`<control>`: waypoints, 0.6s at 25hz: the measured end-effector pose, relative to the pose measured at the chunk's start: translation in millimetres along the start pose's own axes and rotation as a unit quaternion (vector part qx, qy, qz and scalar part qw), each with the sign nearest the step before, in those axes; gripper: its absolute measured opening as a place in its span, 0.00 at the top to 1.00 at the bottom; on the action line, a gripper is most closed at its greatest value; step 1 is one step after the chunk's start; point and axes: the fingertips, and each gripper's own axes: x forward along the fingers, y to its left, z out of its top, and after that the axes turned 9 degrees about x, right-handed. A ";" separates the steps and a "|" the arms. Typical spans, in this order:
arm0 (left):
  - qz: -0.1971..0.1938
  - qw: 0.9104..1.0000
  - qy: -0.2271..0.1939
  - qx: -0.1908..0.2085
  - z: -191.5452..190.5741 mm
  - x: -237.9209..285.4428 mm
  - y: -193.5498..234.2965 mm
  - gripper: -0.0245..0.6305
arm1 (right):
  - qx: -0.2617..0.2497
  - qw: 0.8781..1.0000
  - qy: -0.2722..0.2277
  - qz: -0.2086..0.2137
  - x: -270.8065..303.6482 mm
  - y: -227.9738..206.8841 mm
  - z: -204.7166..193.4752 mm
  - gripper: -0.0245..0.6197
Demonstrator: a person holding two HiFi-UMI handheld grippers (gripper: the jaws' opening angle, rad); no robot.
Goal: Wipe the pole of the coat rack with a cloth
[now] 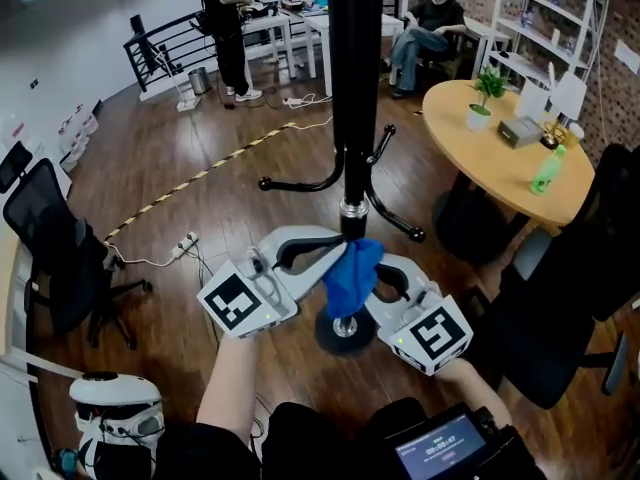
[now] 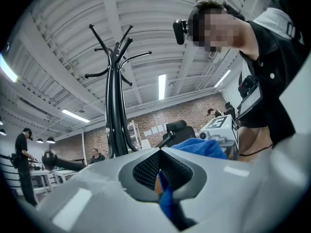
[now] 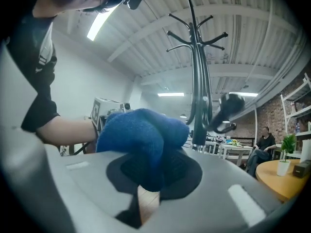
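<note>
The black coat rack pole (image 1: 352, 88) rises from its round base (image 1: 343, 330) just ahead of me, with curved hooks low on the stem. A blue cloth (image 1: 352, 271) is bunched against the pole's lower part. From the left, my left gripper (image 1: 325, 260) is shut on the cloth's edge (image 2: 167, 200). From the right, my right gripper (image 1: 388, 280) is shut on the cloth's bulk (image 3: 141, 140). Both gripper views show the pole (image 2: 115, 110) (image 3: 199, 96) standing close behind the jaws. The cloth hides the part of the pole behind it.
A round wooden table (image 1: 480, 158) with a potted plant (image 1: 486, 96) and a green bottle (image 1: 547, 171) stands at the right. Black office chairs (image 1: 55, 253) (image 1: 560, 308) flank me. A power strip (image 1: 184, 245) lies on the floor. People (image 1: 228, 28) are at the far desks.
</note>
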 end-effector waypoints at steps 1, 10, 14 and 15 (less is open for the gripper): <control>0.002 1.000 0.002 0.005 -21.0 -0.4 -6.5 0.96 | 0.000 1.000 -0.002 0.000 2.1 -5.1 -20.3 0.89; 0.069 0.995 -0.035 0.061 -135.1 -12.1 -18.8 0.96 | -0.050 0.992 -0.113 -0.006 24.1 -60.8 -96.8 0.89; 0.067 0.992 -0.047 0.097 -154.6 -15.5 -31.5 0.96 | -0.109 0.984 -0.140 -0.011 20.7 -59.1 -105.9 0.89; 0.066 0.992 -0.045 0.099 -158.9 -16.1 -34.1 0.96 | -0.119 0.983 -0.139 -0.013 20.1 -58.3 -109.3 0.89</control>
